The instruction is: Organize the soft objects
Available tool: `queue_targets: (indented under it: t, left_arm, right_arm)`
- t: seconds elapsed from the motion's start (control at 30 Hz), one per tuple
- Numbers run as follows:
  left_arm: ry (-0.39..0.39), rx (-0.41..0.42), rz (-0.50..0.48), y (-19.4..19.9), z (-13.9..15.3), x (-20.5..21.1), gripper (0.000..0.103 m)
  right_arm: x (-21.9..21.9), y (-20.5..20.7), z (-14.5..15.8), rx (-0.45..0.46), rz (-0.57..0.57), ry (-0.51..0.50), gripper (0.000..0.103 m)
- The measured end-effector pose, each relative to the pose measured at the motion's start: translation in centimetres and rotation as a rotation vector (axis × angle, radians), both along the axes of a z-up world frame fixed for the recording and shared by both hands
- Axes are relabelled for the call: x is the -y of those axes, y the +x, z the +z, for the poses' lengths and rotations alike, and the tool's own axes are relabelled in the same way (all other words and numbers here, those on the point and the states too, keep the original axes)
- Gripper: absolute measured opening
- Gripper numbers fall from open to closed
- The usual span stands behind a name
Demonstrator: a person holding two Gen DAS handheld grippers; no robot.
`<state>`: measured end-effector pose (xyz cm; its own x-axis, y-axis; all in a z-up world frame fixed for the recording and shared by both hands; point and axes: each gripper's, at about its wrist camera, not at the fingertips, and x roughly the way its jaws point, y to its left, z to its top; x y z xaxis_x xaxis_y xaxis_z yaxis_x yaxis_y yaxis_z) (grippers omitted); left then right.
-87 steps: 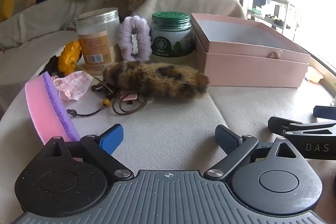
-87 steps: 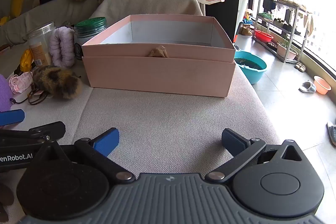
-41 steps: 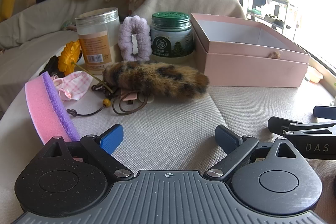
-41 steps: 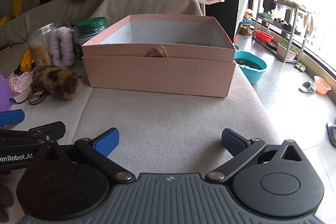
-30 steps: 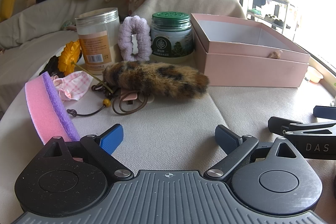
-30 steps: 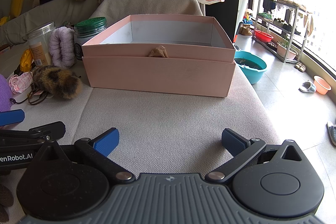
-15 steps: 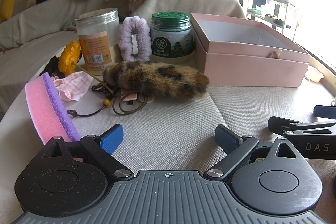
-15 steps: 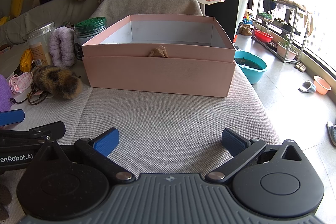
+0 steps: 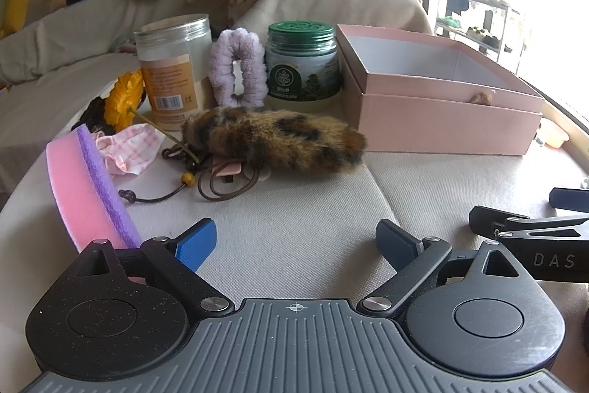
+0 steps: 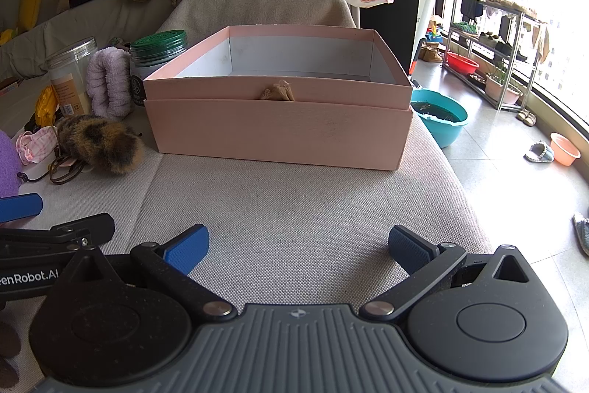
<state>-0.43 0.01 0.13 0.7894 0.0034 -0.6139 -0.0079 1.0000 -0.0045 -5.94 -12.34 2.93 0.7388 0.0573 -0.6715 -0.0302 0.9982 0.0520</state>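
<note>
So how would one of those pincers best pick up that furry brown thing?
Probably around the middle of the furry brown pouch, from above. It lies flat and long across the cushion, so fingers could close across its narrow width, clear of the cords at its left end.

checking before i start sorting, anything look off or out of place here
One oddity: a small tan scrap sticks out of the seam on the front of the pink box, as if pinched there. The sponge stands on edge. Nothing looks spilled or damaged.

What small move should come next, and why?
Probably ease the left gripper forward toward the furry toy: both grippers are open and empty, the toy lies straight ahead of it beside the pink box, and nothing soft shows inside the box.
</note>
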Motion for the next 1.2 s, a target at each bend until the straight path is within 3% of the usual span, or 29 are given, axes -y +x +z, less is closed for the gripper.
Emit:
queue_targets:
  t: [0.2,0.27,0.33,0.4,0.5,0.6,0.67,0.9,0.97,1.0,1.03,1.1,1.2]
  left_arm:
    - [-0.117,0.004,-0.076,-1.0,0.8,-0.9,0.097]
    - [-0.155,0.041,-0.118,-2.8,2.2,-1.2,0.097]
    - [-0.135,0.111,-0.122,-4.6,3.7,-1.7,0.097]
    - [-0.108,0.205,-0.089,-6.1,5.3,-3.1,0.097]
    - [-0.092,0.261,0.047,-6.0,6.5,-6.3,0.097]
    - [-0.145,0.177,0.176,-3.9,6.1,-9.8,0.097]
    - [-0.186,0.13,0.191,-2.6,5.3,-10.9,0.097]
    - [-0.113,0.059,0.217,-0.2,3.0,-11.9,0.097]
    - [-0.134,0.067,0.189,-0.8,2.8,-12.8,0.084]
    - [-0.142,0.08,0.172,-1.1,2.9,-13.1,0.058]
    - [-0.169,0.102,0.135,-1.7,2.9,-13.5,0.049]
    - [-0.175,0.133,0.119,-2.7,3.4,-14.2,0.038]
    - [-0.205,0.157,0.136,-3.8,4.0,-17.0,0.036]
  right_arm:
    - [0.0,0.0,-0.1,0.0,0.0,0.0,0.103]
    - [0.0,0.0,-0.1,0.0,0.0,0.001,0.103]
    - [0.1,0.1,-0.1,-0.008,0.01,0.0,0.103]
    - [0.3,0.6,0.1,-0.048,0.04,-0.003,0.103]
    - [0.3,1.1,0.4,-0.088,0.065,-0.004,0.103]
    - [0.2,1.3,0.6,-0.095,0.068,-0.006,0.103]
    - [0.4,1.1,0.5,-0.105,0.061,-0.005,0.103]
    - [0.0,1.3,0.5,-0.12,0.076,-0.011,0.103]
    - [-0.2,1.1,0.5,-0.116,0.099,-0.012,0.103]
    - [-0.4,1.1,0.6,-0.12,0.11,-0.016,0.103]
    - [-0.9,1.1,0.9,-0.117,0.127,-0.027,0.103]
    - [-2.6,0.8,2.2,-0.044,0.163,-0.067,0.103]
    - [-6.8,1.1,6.0,0.133,0.259,-0.098,0.103]
